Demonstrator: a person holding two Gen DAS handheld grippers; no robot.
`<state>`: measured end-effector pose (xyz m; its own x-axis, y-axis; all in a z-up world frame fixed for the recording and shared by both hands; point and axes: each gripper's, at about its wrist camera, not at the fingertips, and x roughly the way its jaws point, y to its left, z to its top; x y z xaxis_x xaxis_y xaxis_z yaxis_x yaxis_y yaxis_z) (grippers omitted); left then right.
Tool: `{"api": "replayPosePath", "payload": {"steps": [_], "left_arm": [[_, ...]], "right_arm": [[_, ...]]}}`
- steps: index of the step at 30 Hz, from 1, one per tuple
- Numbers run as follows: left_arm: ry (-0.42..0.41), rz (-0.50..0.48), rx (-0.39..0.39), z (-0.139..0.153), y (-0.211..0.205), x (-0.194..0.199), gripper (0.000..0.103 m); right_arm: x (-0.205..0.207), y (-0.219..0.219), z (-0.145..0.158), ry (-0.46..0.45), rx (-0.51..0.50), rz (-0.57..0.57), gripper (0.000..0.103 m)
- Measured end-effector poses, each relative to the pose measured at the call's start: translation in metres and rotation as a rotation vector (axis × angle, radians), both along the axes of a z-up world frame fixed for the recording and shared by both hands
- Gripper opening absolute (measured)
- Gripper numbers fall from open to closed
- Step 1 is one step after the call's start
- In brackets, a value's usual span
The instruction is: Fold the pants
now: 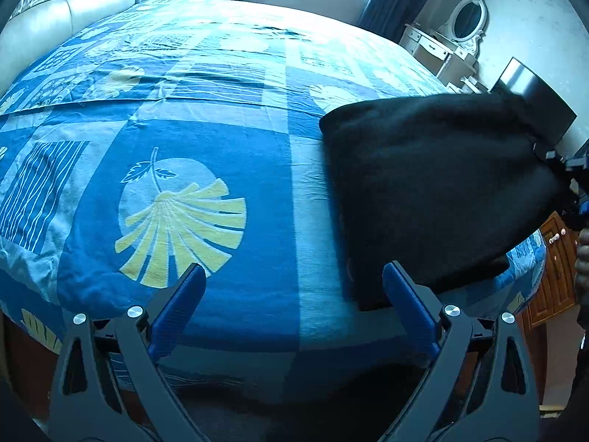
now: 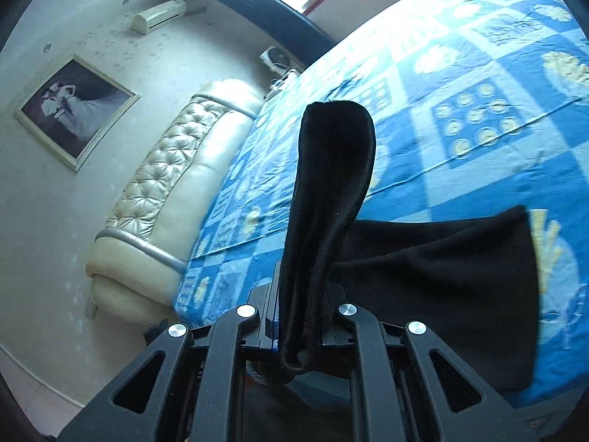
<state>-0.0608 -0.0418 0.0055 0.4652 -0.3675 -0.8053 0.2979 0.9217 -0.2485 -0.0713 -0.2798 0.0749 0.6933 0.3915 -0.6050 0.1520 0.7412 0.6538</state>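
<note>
The black pants (image 2: 331, 202) are clamped in the right tool (image 2: 300, 316), its jaws pressed tight on a bunched edge of the cloth, which stands up between the fingers in the right wrist view. The remainder of the garment is draped down to the right over the blue patterned bed (image 2: 478, 118). From the left wrist view, the pants (image 1: 434, 191) are seen lifted at their right end, where the right tool (image 1: 574, 184) is glimpsed, while the near-left corner is kept on the bed (image 1: 221, 110). The left tool (image 1: 294, 287) is held released, jaws spread wide, nothing gripped, its right finger just beside the near corner of the pants.
</note>
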Motion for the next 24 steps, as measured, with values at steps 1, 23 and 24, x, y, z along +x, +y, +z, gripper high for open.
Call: {"api": "replayPosePath", "payload": {"steps": [1, 23, 24], "left_arm": [[-0.001, -0.007, 0.0, 0.0, -0.004, 0.0, 0.097], [0.008, -0.034, 0.022, -0.018, -0.056, 0.013, 0.097], [0.008, -0.035, 0.022, -0.019, -0.056, 0.012, 0.097]], "right_arm": [[-0.003, -0.007, -0.007, 0.015, 0.002, -0.019, 0.012], [-0.047, -0.075, -0.118, 0.121, 0.169, -0.172, 0.012], [-0.049, -0.077, -0.12, 0.12, 0.174, -0.173, 0.012]]}}
